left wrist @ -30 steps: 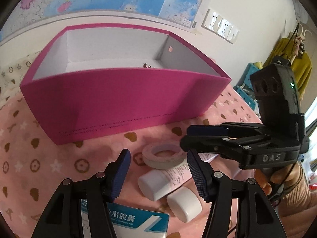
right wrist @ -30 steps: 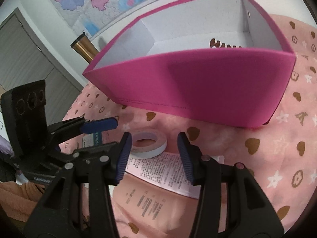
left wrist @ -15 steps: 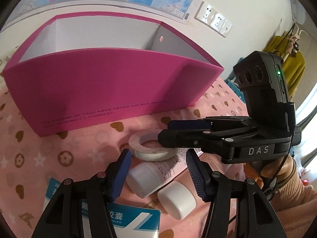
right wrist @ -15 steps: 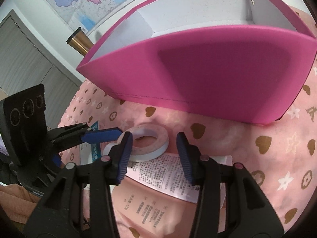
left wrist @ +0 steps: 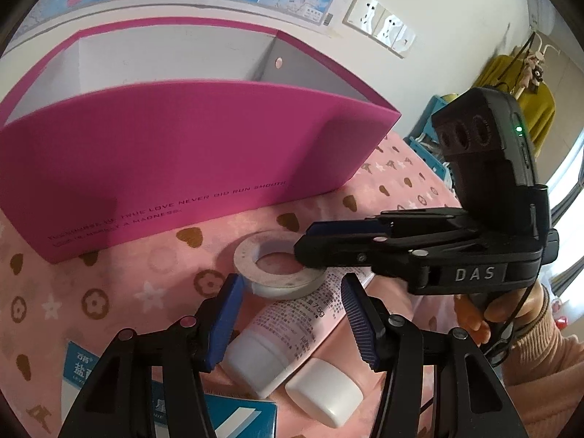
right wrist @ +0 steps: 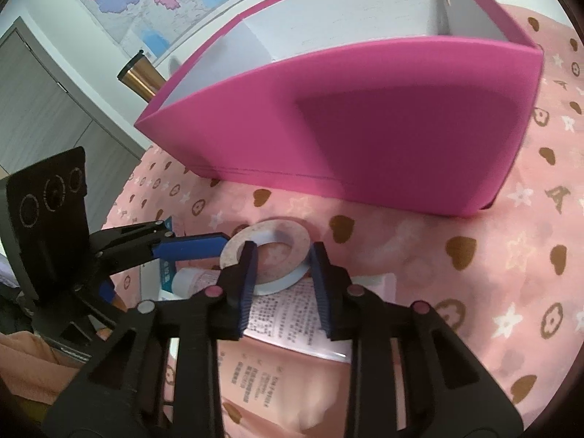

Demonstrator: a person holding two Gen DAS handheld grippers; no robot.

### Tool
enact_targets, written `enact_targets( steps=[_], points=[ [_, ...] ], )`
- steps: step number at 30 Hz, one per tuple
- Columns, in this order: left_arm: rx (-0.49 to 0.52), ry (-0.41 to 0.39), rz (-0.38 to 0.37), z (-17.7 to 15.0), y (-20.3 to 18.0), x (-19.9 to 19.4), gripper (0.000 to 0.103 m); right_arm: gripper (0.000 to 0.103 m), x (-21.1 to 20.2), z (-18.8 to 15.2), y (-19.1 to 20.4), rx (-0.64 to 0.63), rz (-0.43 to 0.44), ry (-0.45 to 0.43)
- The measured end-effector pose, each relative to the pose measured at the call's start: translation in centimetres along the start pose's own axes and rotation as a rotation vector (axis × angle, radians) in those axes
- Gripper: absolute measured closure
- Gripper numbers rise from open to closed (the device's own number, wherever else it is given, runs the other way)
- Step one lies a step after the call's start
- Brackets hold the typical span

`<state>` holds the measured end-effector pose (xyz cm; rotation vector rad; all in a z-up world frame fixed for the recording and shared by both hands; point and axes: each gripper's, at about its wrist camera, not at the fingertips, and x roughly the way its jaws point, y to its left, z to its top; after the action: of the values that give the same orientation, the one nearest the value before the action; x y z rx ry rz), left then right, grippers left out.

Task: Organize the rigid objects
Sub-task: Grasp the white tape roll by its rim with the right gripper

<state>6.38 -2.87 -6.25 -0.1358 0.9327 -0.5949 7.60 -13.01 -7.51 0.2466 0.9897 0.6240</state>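
right wrist shows tape roll between right hand-held gripper fingers.

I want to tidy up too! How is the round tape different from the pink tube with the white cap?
The tape roll is a flat ring with a hole; the pink tube is long and solid. The tape roll is whitish all over; the pink tube has printed writing and a white cap. The right gripper has its fingers around the tape roll; the pink tube lies ungripped. Both lie on the pink cloth.
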Motion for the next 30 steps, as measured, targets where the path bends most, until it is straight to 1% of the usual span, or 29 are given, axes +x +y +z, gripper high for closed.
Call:
enact_targets(
  steps=[3,5,6,7,9,12,15,18,20,24,30],
  points=[
    [-0.014,0.014,0.012,-0.1,0.5,0.4,0.047,0.071,-0.1,0.0,-0.2,-0.001,-0.022,0.002],
    [-0.025,0.015,0.004,-0.1,0.8,0.3,0.047,0.071,-0.1,0.1,-0.2,0.000,-0.023,0.010],
    [-0.024,0.013,0.007,-0.1,0.9,0.3,0.048,0.071,0.0,0.2,-0.2,-0.005,-0.026,0.013],
    [-0.020,0.011,0.003,-0.1,0.9,0.1,0.052,0.071,0.0,0.2,-0.1,-0.005,-0.027,0.015],
    [-0.018,0.014,-0.003,-0.1,0.9,0.1,0.056,0.071,0.2,0.4,-0.1,-0.004,-0.022,0.025],
    [-0.014,0.024,-0.005,0.1,0.7,0.2,0.056,0.071,0.5,0.4,-0.1,-0.005,-0.011,0.039],
    [-0.015,0.026,-0.003,0.2,0.7,0.2,0.056,0.070,0.8,0.5,0.0,-0.009,-0.018,0.043],
    [-0.033,0.025,-0.019,0.3,1.0,0.0,0.056,0.070,0.8,0.5,0.1,-0.018,-0.021,0.037],
    [-0.033,0.021,-0.015,0.3,0.9,-0.1,0.056,0.070,0.7,0.5,0.3,-0.026,-0.030,0.031],
    [-0.025,0.008,-0.007,0.5,0.5,-0.2,0.056,0.073,0.3,0.3,0.7,-0.041,-0.064,0.011],
    [-0.018,-0.011,-0.008,0.8,0.1,-0.4,0.056,0.078,-0.5,-0.1,0.8,-0.040,-0.074,-0.026]
  ],
)
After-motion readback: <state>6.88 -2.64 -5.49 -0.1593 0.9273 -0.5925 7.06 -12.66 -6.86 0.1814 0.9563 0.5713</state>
